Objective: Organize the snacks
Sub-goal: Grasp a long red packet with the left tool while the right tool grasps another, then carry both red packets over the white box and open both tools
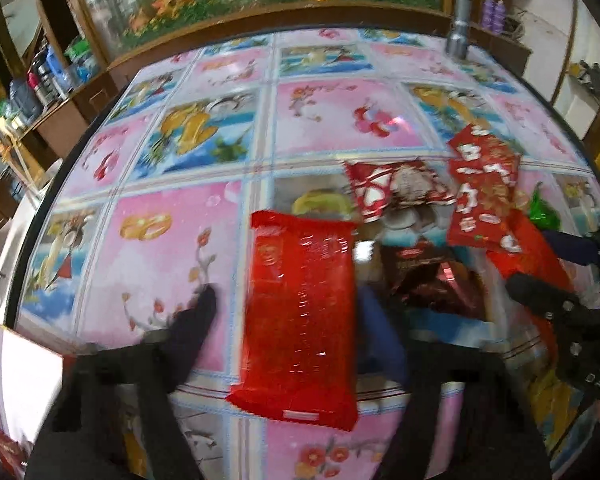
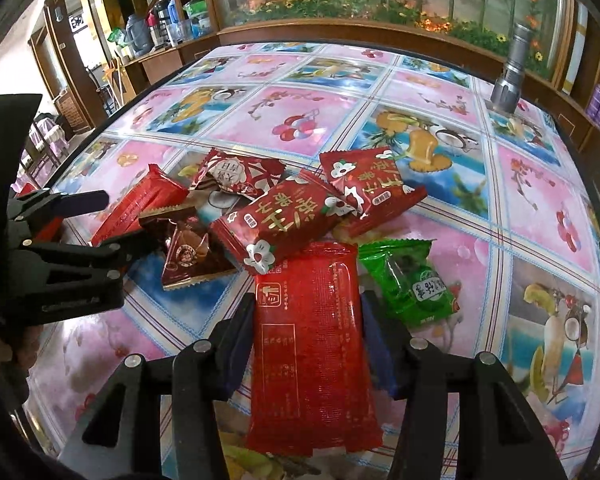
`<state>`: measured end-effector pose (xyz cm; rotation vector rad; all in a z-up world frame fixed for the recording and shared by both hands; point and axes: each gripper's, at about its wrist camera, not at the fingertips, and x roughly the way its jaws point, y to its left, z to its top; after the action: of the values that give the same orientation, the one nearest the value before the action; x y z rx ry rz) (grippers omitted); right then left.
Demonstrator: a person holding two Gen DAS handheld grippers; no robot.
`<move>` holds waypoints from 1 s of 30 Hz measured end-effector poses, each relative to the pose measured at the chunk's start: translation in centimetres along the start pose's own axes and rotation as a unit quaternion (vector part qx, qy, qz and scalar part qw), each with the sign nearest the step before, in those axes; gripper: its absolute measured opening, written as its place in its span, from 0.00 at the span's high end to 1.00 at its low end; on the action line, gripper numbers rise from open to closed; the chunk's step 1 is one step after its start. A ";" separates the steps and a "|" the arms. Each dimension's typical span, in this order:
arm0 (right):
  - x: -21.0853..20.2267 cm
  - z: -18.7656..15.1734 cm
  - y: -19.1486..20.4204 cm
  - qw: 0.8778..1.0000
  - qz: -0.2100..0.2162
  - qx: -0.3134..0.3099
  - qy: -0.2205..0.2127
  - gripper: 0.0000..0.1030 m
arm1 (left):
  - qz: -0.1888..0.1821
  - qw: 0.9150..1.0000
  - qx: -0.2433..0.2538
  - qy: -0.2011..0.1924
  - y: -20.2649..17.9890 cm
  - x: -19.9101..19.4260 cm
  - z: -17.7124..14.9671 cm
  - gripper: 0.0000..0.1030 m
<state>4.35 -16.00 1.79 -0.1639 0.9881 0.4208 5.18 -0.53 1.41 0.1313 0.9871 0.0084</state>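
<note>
**A:** What sits nearest the lens?

**B:** The right gripper (image 2: 308, 308) clamps the gold-printed red packet (image 2: 312, 360) by both long edges, just this side of the heap.

**A:** And the left gripper (image 1: 288, 296)?

**B:** It straddles the glossy red packet (image 1: 300, 320), but one finger (image 1: 196, 320) stands clear of it, so there is no grip.

**A:** Beyond them?

**B:** The flowered red packets (image 2: 284, 220), the brown packet (image 2: 188, 248) and the green packet (image 2: 416, 288) lie jumbled on the tablecloth (image 2: 300, 112). The torch (image 2: 512, 72) stands far behind. Sorting looks barely begun, with nearly everything left to do.
</note>
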 end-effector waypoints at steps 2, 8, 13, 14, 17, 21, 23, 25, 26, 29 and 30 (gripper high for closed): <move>0.0 0.0 0.0 1.000 -0.002 -0.001 0.000 0.47 | 0.006 1.000 0.015 -0.007 -0.7 -0.3 -0.1 0.57; 0.1 0.0 0.0 1.000 -0.003 -0.005 -0.005 0.47 | 0.003 1.000 0.022 -0.020 -0.8 -1.1 -1.1 0.57; 0.1 -0.1 0.4 1.000 -0.010 -0.010 -0.010 0.47 | 0.013 0.999 0.011 -0.045 0.1 -2.8 -2.0 0.57; 0.1 -0.2 0.4 1.000 -0.013 -0.011 -0.012 0.47 | 0.015 0.999 0.011 -0.051 0.3 -3.1 -2.1 0.57; 0.0 -0.3 0.7 1.000 -0.021 -0.006 -0.016 0.48 | 0.015 0.997 0.014 -0.070 0.7 -4.5 -2.6 0.57; -0.1 -0.7 1.4 0.999 -0.034 -0.006 -0.019 0.49 | 0.011 0.995 0.019 -0.093 1.1 -6.5 -3.3 0.57; -0.3 -0.9 1.7 0.999 -0.036 0.000 -0.019 0.50 | 0.004 0.994 0.019 -0.104 1.4 -7.6 -3.8 0.57; -0.7 -1.5 2.2 0.999 -0.033 0.007 -0.019 0.50 | -0.007 0.994 0.014 -0.111 1.8 -8.6 -4.4 0.57; -0.9 -1.8 2.3 0.999 -0.026 0.014 -0.020 0.50 | -0.017 0.993 0.009 -0.116 2.1 -9.2 -4.8 0.57; -1.8 -2.7 2.2 0.998 0.030 0.055 -0.022 0.50 | -0.044 0.991 -0.004 -0.130 3.2 -11.3 -6.3 0.57; -2.1 -3.1 2.0 0.995 0.062 0.074 -0.021 0.50 | -0.049 0.990 -0.006 -0.134 3.4 -11.8 -6.7 0.57</move>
<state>0.12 -15.71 1.99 0.0395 0.9873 0.4603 -6.70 2.81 8.02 0.0701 0.7244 -0.0909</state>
